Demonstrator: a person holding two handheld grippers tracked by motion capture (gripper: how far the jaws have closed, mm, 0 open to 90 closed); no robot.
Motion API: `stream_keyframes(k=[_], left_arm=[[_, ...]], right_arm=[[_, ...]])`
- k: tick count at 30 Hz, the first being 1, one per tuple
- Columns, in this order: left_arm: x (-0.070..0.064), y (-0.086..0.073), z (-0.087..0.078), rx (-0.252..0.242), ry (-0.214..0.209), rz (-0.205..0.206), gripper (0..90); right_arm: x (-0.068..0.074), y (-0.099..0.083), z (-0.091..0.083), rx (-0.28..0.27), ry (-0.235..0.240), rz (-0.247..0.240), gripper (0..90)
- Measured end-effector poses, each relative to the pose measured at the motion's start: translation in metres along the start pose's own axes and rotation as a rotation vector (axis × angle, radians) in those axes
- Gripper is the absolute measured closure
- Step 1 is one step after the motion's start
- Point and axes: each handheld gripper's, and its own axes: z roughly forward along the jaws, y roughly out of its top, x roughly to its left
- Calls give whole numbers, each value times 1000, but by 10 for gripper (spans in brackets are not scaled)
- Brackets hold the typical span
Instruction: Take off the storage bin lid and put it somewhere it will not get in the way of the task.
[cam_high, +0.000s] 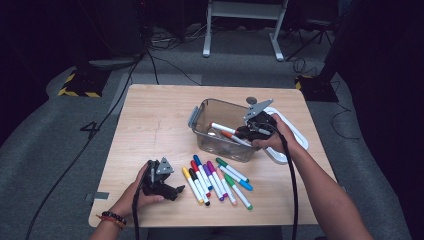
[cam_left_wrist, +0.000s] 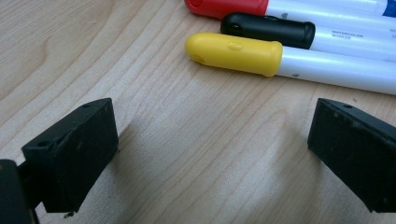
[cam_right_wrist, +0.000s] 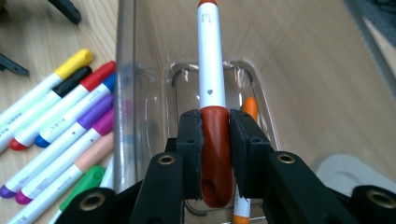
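Over the table (cam_high: 150, 125), the clear bin (cam_high: 202, 112) already holds an orange marker (cam_right_wrist: 250, 108). The right gripper (cam_right_wrist: 215, 140), clamped on a brown marker (cam_right_wrist: 211, 65) by its cap, should lower it flat before releasing. The left gripper (cam_left_wrist: 210, 154) gapes empty beside the yellow marker (cam_left_wrist: 236, 53).

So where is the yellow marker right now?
The yellow marker lies on the table at the left end of the marker row, beside the black marker. In the left gripper view it lies just ahead of the open left gripper.
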Motion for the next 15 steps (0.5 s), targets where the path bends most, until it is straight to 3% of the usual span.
stream_keyframes(k=[5, 10, 15], left_arm=[[0, 0, 0, 0, 0, 1, 20], [0, 0, 0, 0, 0, 1, 20], [0, 0, 0, 0, -1, 1, 20]], right_arm=[[-4, 1, 9, 39, 15, 10, 751], [-8, 0, 17, 122, 23, -4, 750], [-7, 0, 21, 145, 48, -2, 749]])
